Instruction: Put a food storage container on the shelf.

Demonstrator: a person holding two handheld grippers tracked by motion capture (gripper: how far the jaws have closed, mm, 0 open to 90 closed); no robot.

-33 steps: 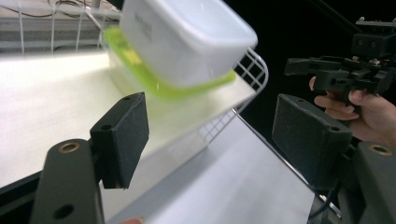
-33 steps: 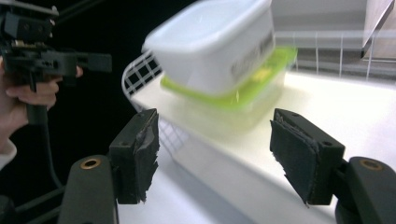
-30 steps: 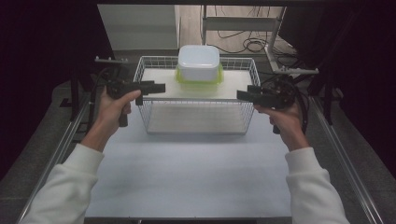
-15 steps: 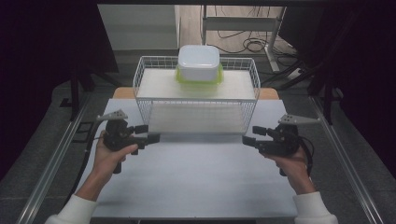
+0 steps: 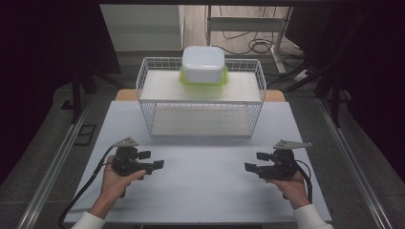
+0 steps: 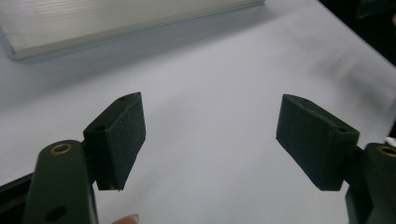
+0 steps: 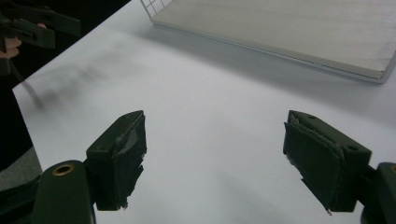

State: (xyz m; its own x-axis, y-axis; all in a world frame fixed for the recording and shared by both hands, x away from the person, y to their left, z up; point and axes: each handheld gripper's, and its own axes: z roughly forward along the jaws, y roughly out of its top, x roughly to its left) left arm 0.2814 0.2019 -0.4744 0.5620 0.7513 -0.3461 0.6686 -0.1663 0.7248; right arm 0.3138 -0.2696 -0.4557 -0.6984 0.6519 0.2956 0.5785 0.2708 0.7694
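Held both tools, left [image 5: 154, 160] and right [image 5: 254, 161], released and empty, low over white counter [image 5: 205, 176], perhaps touching it, near wire basket [image 5: 200, 102].

Bright white table [image 5: 205, 191] under overhead light, dark surroundings, soft blurred shadows (motion smear), gripper views slightly unfocused

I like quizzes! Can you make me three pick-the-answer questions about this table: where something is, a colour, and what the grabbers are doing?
1. Where is the lidded container?
A. on the wire basket's top board
B. on the white table top
C. in a hand

2. What colour is the container's base?
A. red
B. yellow-green
C. black

3. How do both grippers' jaws stand?
A. shut on the container
B. shut on a cable
C. open, holding nothing

Answers: A, it sits up on the basket's board; B, a green rim shows under the white lid; C, the left gripper and right gripper show only bare table between their jaws.
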